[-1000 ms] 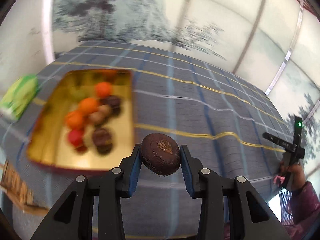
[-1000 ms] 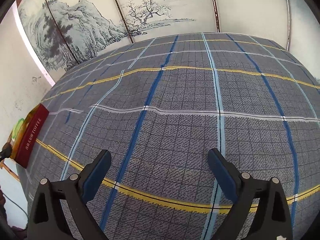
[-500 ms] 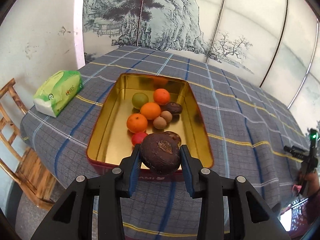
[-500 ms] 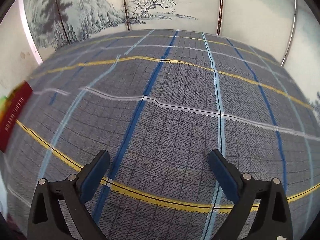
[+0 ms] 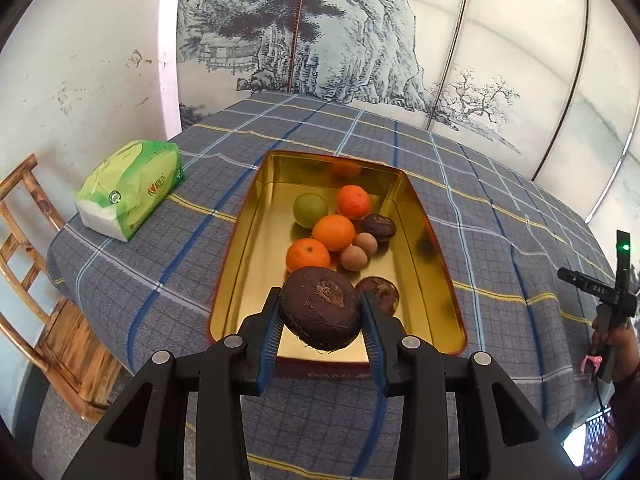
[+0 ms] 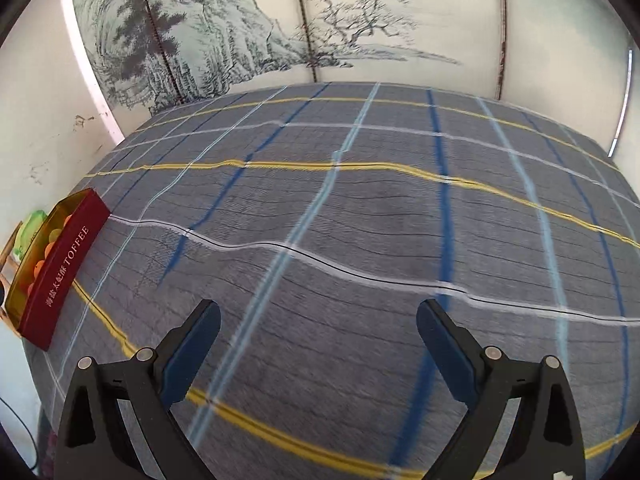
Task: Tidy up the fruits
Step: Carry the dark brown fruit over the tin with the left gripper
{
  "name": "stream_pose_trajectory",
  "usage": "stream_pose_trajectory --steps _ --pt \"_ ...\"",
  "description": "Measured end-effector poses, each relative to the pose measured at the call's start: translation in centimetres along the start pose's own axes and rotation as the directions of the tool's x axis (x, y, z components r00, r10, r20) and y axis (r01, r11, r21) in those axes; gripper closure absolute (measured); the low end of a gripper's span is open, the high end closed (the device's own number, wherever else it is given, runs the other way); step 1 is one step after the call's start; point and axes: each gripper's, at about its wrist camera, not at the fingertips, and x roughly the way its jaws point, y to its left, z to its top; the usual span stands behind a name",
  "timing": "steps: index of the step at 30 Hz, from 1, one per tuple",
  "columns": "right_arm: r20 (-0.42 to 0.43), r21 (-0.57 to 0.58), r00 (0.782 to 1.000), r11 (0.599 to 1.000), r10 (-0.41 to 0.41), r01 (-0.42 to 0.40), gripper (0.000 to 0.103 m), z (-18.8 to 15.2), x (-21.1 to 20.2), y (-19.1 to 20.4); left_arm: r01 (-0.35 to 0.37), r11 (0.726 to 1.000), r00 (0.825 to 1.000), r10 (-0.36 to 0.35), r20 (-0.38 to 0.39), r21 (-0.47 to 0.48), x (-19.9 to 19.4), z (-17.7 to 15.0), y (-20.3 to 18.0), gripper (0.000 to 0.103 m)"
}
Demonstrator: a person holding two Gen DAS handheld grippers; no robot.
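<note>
Your left tool (image 5: 322, 316) is clenched on a dark brown, rough-skinned fruit (image 5: 321, 307), one blue pad pressed against each side of it, and you hold it in the air above the near end of the gold tin (image 5: 248, 248). The tin sits on the worktop (image 5: 500, 248), which is covered in a grey-blue plaid cloth with yellow, white and blue lines; its inner walls shine gold and its outer wall is dark red. Inside it lie three oranges (image 5: 333, 232) in a loose row, a green fruit (image 5: 310, 211) beside the far one, two small tan fruits (image 5: 354, 258) touching each other, a dark wrinkled fruit (image 5: 379, 227) just past them, and another dark brown fruit (image 5: 380, 294) partly hidden behind the right finger of your tool. A green tissue pack (image 5: 130, 188) lies on the cloth to the left of the tin, well apart from it, and a wooden chair (image 5: 48, 320) stands off that edge of the worktop. Your right tool (image 6: 318, 326) is released, its fingers spread wide with nothing between them, poised over bare cloth; from that camera the tin (image 6: 60, 256) shows at the far left edge, its red side lettered TOFFEE, well away from the tool.
</note>
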Motion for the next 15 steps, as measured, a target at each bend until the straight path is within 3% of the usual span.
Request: stream_pose_trajectory --steps 15 --pt "-0.042 -0.021 0.999 0.999 -0.028 0.027 0.004 0.4 2.3 1.3 -0.039 0.995 0.999 0.037 0.017 0.088 3.3 3.6 -0.2 0.064"
